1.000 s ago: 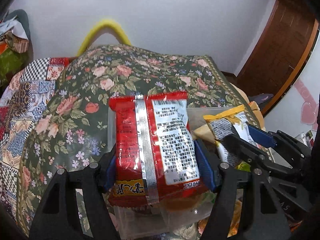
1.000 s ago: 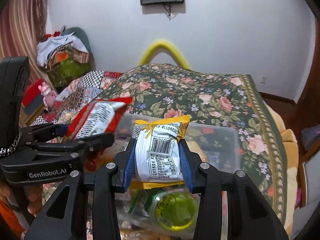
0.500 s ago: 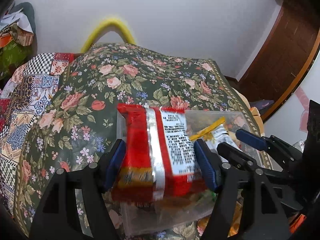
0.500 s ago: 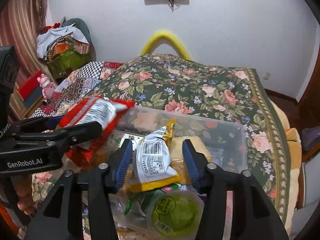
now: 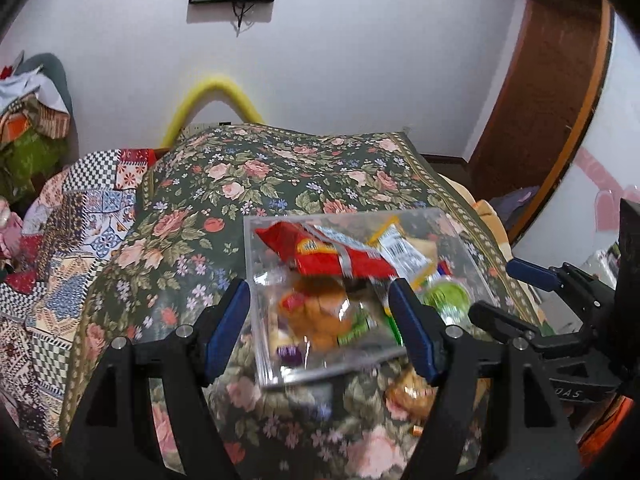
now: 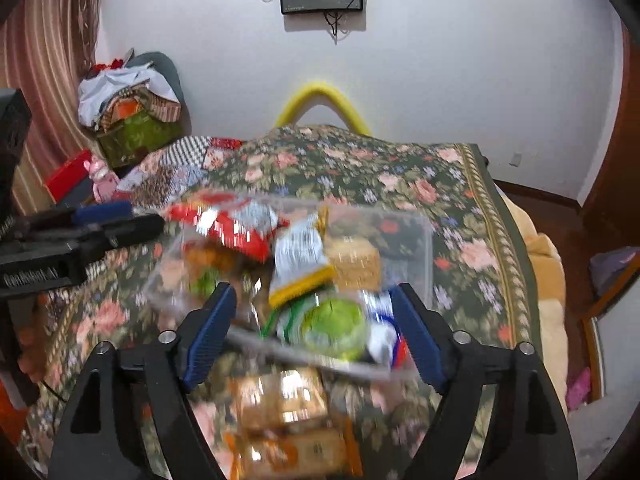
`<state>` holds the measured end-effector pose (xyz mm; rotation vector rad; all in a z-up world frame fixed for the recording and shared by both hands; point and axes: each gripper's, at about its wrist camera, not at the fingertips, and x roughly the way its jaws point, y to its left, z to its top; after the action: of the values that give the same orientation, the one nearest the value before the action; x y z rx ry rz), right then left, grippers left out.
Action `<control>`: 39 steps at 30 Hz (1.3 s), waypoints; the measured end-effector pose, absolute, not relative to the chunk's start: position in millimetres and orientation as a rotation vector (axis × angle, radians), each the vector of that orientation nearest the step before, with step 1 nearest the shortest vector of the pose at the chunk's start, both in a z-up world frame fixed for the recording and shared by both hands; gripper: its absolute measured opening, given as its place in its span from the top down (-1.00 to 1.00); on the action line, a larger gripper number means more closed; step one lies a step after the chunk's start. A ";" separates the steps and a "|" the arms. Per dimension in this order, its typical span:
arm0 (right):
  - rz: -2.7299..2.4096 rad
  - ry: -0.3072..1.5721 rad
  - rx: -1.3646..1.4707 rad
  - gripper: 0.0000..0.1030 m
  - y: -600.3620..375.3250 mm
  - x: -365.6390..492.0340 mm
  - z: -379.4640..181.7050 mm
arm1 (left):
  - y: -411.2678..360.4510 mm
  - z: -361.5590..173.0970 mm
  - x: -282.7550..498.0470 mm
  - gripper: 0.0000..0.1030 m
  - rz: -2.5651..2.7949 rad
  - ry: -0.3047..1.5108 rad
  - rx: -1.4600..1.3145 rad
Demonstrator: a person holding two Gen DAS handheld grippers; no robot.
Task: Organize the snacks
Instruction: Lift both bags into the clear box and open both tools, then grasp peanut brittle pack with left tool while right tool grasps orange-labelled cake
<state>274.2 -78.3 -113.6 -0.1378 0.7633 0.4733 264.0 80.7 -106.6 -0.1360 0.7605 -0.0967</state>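
Observation:
A clear plastic box (image 5: 253, 280) (image 6: 425, 248) of snacks sits on the floral bedspread. The red snack packet (image 5: 324, 254) (image 6: 228, 226) lies on top of its contents at the far left. A white-and-yellow packet (image 5: 400, 250) (image 6: 300, 264) lies beside it. A green-lidded cup (image 6: 334, 326) (image 5: 446, 298) sits at the box's near side. My left gripper (image 5: 320, 328) (image 6: 120, 220) is open above the box's near left corner and holds nothing. My right gripper (image 6: 312, 332) (image 5: 508, 296) hangs over the near edge with its jaws opening and nothing gripped between them.
Loose biscuit packets (image 6: 280, 400) (image 5: 408, 394) lie on the bedspread in front of the box. A patchwork quilt (image 5: 60, 248) covers the left side. A yellow padded arch (image 5: 216, 96) stands at the far end. A wooden door (image 5: 548, 100) is at the right.
Both grippers let go: the red packet and the white-and-yellow packet dropped into the box. Both grippers then drew back and up from the box.

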 end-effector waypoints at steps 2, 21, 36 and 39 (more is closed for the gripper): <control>0.453 0.780 -0.156 -0.55 -83.3 263.6 -121.1 | 76.0 -105.4 250.2 -0.39 -0.102 0.755 -0.113; 0.367 0.954 -0.149 -0.75 -96.7 244.0 -201.0 | 45.2 -176.3 214.1 -0.45 -0.161 0.908 -0.096; 0.385 1.000 -0.024 -0.15 -159.6 235.8 -197.9 | -27.5 -216.6 264.1 -0.43 -0.318 0.979 0.017; 0.424 1.019 0.015 0.25 -155.1 233.2 -199.4 | -36.6 -222.1 267.9 -0.20 -0.347 0.981 0.033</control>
<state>233.2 -155.1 -199.4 0.0152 1.0185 0.4240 267.9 -36.6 -222.1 0.0327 0.9812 -0.3465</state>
